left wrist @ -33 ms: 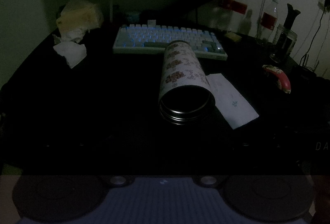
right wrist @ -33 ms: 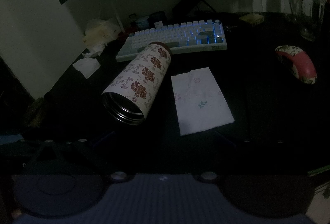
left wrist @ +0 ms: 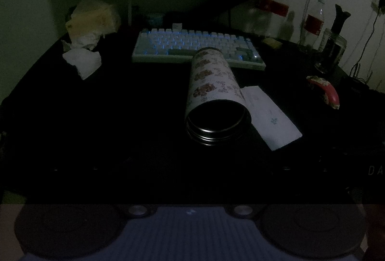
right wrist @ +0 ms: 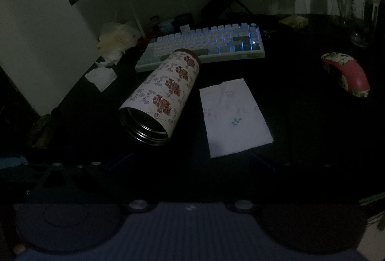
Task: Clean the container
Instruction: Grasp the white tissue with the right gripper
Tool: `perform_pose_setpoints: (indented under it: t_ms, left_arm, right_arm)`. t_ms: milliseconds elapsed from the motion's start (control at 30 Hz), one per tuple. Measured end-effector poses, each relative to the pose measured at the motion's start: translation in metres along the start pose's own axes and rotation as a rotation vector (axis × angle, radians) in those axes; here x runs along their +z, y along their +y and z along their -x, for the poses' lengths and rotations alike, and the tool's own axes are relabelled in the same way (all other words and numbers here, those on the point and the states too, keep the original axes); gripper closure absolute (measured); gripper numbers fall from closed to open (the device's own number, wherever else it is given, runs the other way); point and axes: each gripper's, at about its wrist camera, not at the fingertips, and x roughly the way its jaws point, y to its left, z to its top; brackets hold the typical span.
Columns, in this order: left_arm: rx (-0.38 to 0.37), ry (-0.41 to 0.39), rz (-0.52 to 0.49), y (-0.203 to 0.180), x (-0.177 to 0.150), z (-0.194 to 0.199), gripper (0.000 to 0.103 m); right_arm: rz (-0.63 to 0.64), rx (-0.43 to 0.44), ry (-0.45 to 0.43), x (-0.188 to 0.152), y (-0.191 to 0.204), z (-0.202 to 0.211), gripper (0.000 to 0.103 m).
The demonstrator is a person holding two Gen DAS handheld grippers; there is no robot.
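Left wrist view: a floral tin canister lies on its side on the dark bench, lid off, its open threaded mouth turned toward the camera. A folded printed tissue lies flat just beside it on the right, its near edge seemingly tucked against the tin. Behind stand a backlit keyboard, crumpled tissues at the left, and a red and white computer mouse at the right. Only the gripper's housing shows at the bottom edge; the fingers are lost in the dark, so I cannot tell how the left jaws stand.

Right wrist view: the canister points its mouth toward the lower left, and here the tissue lies apart from it by a narrow gap. The inside of the tin is too dark to judge clean or dirty. The right jaws are equally unseen, so their state cannot be told either.

Judgement: neither gripper holds anything visible. Tin and tissue side by side fit both a wipe about to be made and one already finished, with the tissue laid back down.
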Motion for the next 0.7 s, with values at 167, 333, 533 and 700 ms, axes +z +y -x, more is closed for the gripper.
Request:
perform_pose_setpoints:
  t_ms: [167,333,533,700]
  left_arm:
    - [-0.003,-0.005,0.015,0.002,-0.002,-0.004,0.0]
    - [-0.002,-0.006,0.028,0.0,0.0,-0.005,0.0]
    - [0.002,0.004,0.036,-0.006,0.0,-0.015,0.0]
    - [0.021,-0.03,0.004,-0.018,-0.005,-0.017,0.0]
  right_arm:
    - [0.007,-0.001,-0.008,-0.001,0.0,-0.003,0.0]
    - [0.035,0.028,-0.032,0.002,-0.003,-0.005,0.0]
    - [-0.03,0.104,-0.065,0.008,-0.027,-0.01,0.0]
    - [-0.119,0.121,-0.006,0.02,-0.056,-0.016,0.0]
